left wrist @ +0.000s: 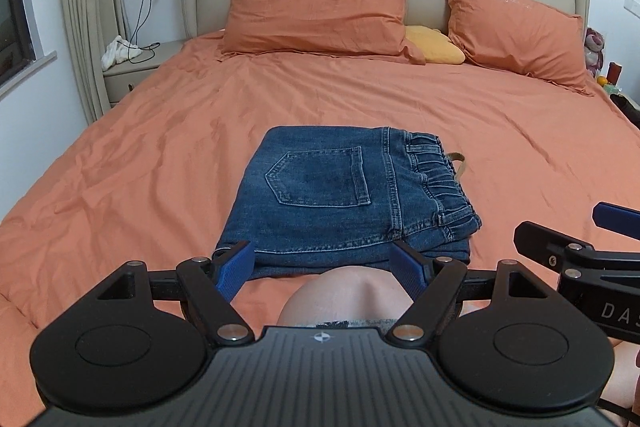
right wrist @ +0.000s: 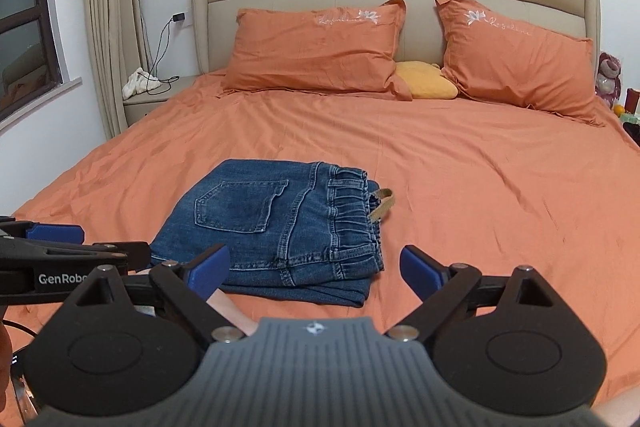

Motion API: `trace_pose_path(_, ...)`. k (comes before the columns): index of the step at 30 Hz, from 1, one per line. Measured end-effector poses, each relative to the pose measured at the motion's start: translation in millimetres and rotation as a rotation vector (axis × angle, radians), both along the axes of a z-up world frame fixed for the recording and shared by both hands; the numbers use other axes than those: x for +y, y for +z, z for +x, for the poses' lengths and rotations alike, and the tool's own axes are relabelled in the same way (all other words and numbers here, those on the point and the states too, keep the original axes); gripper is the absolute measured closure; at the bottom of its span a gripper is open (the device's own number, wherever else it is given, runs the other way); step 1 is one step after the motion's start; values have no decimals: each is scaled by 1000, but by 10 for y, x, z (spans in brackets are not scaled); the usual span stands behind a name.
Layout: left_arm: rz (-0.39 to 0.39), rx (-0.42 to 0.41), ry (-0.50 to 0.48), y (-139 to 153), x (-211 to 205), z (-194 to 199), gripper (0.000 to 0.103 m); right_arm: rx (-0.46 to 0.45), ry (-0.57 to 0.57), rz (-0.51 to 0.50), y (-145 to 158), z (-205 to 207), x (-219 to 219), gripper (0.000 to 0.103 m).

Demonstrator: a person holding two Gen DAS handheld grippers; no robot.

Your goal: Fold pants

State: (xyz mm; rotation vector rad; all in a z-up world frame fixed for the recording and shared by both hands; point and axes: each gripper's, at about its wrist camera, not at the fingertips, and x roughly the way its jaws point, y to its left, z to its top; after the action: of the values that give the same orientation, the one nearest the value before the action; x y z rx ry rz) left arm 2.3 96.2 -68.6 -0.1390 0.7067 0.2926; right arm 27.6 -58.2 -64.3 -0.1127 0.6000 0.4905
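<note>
The jeans (left wrist: 344,195) lie folded at the frame's centre on the bed (left wrist: 120,167). Both the left claw (left wrist: 324,263) and right claw (right wrist: 316,269) gape wide, holding nothing. Best press the stack flat, edges squared.

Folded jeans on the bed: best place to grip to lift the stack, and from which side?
Take the folded jeans by the near edge, coming in low from the foot of the bed. The layers stack flush there and face both open grippers, left and right. One gripper near each near corner would probably keep the stack together. Avoid the bunched elastic waistband side.
</note>
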Motion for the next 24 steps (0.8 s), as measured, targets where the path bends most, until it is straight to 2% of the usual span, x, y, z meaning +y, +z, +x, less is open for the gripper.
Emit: trace_pose_path(24, 6, -4, -17, 56, -98, -6, 13, -24, -14, 27, 29, -83, -133, 14)
